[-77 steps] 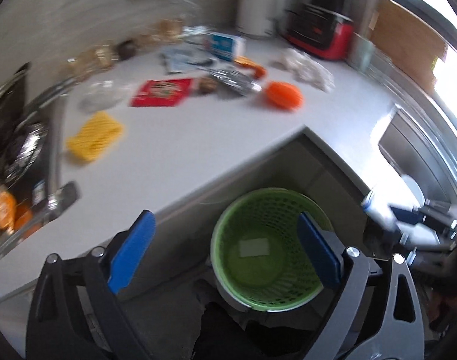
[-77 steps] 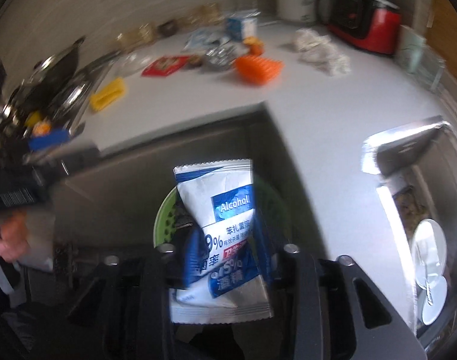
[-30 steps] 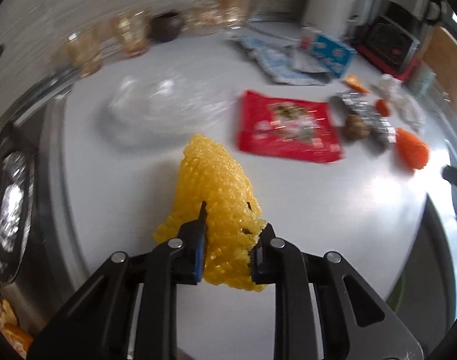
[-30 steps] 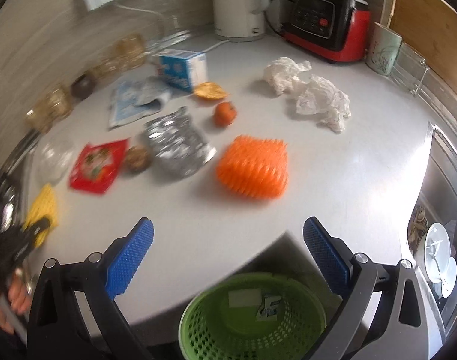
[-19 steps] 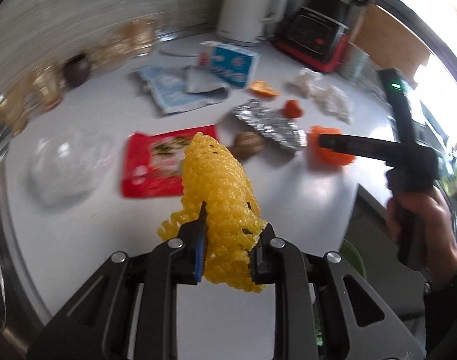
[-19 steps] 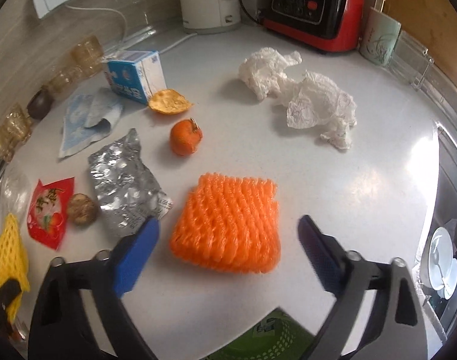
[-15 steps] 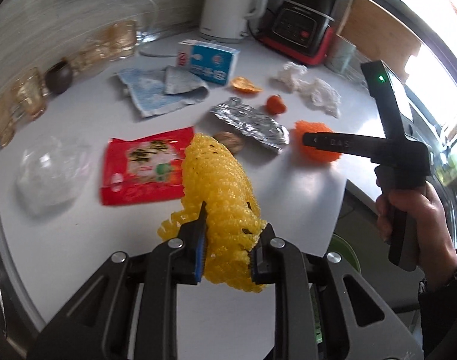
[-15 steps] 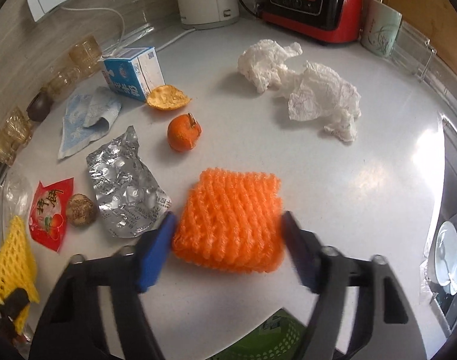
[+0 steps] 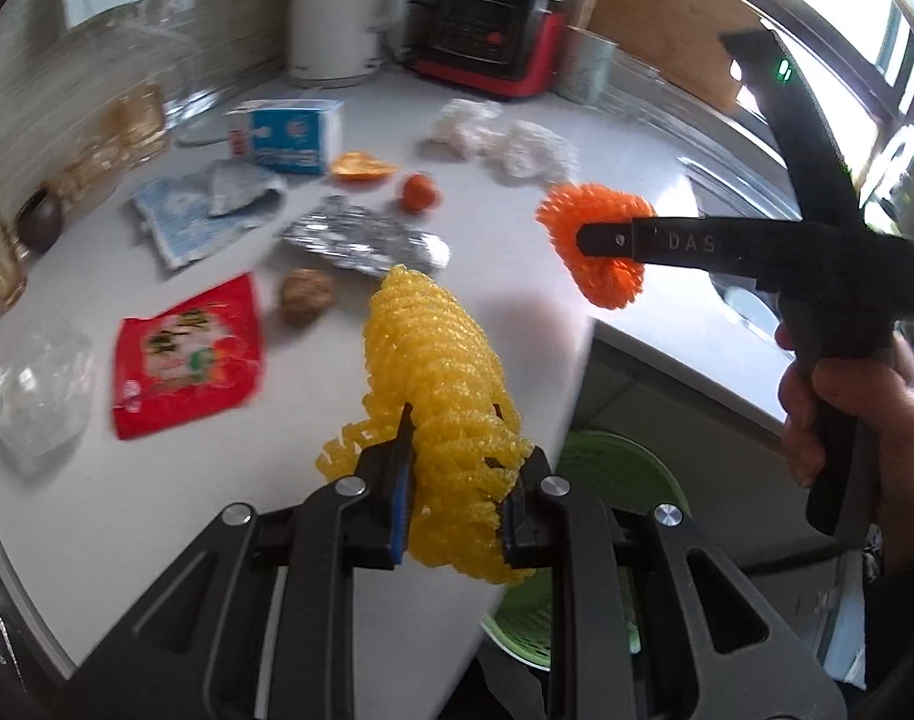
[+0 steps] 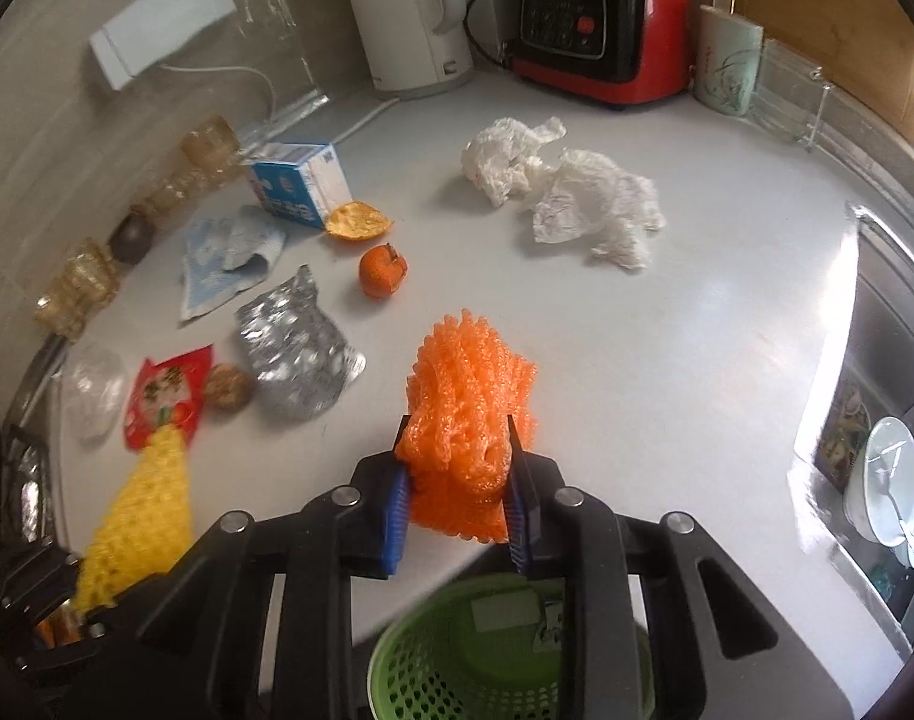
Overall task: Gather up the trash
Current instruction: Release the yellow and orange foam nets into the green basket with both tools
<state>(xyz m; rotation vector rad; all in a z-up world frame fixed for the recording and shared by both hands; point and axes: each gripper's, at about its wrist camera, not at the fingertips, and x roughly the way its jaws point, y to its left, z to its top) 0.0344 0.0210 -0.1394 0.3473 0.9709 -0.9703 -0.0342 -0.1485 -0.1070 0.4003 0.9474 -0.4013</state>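
White worktop [image 10: 667, 360]: both hand-held grippers clamped, left [image 9: 457, 510] on yellow foam net [image 9: 438, 372], right [image 10: 457, 501], jaws just closed, on orange foam net [image 10: 469, 396]; release only once squarely over green basket [image 10: 457, 660].

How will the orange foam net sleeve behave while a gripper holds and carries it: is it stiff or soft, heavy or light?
The orange foam net sleeve is probably soft: it bunches narrow where the right gripper, whose jaws have just been closing, pinches it. It seems light, since its free part stands up above the pads. It looks unlikely to slip, because the open mesh is squeezed between them.
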